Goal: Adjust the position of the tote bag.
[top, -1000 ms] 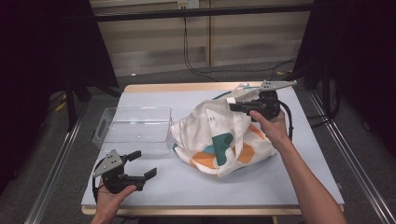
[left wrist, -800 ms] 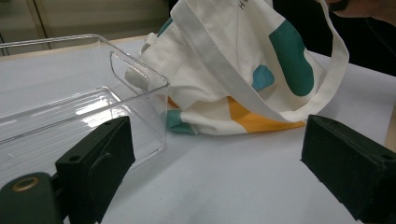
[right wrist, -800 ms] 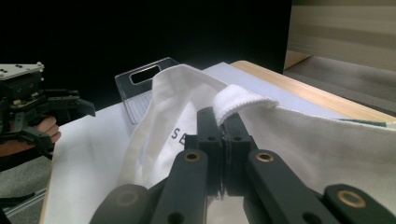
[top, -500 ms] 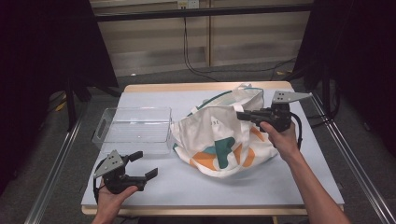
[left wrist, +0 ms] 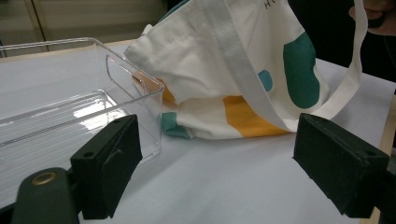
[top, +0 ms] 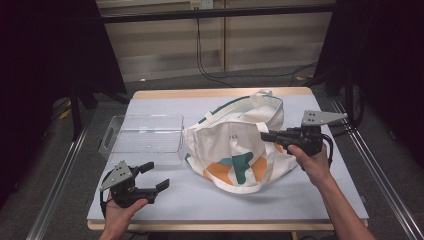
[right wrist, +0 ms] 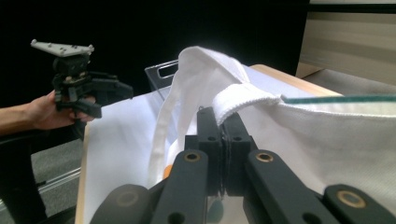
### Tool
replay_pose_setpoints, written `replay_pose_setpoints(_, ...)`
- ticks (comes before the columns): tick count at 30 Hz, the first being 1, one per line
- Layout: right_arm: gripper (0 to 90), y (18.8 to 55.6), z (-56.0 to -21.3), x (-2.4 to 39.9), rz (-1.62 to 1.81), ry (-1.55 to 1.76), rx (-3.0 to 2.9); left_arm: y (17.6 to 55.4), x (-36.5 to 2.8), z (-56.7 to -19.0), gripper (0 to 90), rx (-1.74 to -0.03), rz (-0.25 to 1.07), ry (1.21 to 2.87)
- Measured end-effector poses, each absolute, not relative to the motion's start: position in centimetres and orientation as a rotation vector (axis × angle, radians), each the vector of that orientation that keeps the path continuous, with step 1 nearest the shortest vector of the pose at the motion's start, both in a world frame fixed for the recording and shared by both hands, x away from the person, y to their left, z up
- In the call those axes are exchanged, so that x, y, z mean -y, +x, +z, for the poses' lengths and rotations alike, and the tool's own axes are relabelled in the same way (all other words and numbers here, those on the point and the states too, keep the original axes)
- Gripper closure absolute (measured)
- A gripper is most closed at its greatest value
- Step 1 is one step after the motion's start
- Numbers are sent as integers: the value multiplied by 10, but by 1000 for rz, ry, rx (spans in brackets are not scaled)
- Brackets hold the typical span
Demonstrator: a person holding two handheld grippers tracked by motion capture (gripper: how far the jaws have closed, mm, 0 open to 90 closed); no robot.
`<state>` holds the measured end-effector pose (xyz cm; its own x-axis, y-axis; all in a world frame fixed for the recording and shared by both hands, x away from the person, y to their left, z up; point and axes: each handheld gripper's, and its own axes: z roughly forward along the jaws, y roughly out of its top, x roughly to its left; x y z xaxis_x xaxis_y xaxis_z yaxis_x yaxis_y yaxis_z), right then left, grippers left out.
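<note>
High view: right gripper (top: 266, 135) clamped on the rim of the tote bag (top: 235, 145) mid-bench, left gripper (top: 156, 176) near-left, fingers spread, just closing slightly on nothing; best lifted gently, keeping fabric taut, mouth wide.

The tote bag (top: 235, 145) is matt woven cloth with a stitched hem, the tray (top: 142, 137) beside it clear glossy plastic, the bench (top: 200, 195) smooth matt white with a wooden edge, and each tool's jaws matt black plastic.

Clear plastic bin (top: 142, 137) on white table (top: 210, 197), left side.
</note>
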<state>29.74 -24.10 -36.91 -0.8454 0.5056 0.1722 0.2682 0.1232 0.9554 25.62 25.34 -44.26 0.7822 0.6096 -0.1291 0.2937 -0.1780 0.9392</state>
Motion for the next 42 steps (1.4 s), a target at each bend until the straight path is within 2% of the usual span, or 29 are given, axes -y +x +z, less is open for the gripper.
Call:
replay_pose_setpoints(11, 882, 271, -382, 246, 1743, 760, -2273, 257, -253, -442, 148, -715, 327, 1761)
replay_pose_setpoints(22, 882, 248, -414, 254, 1705, 816, -2337, 256, -251, -441, 159, -708, 326, 1760)
replay_pose_setpoints(42, 882, 245, -464, 260, 1515, 942, -2456, 254, -254, -439, 159, -705, 318, 1756)
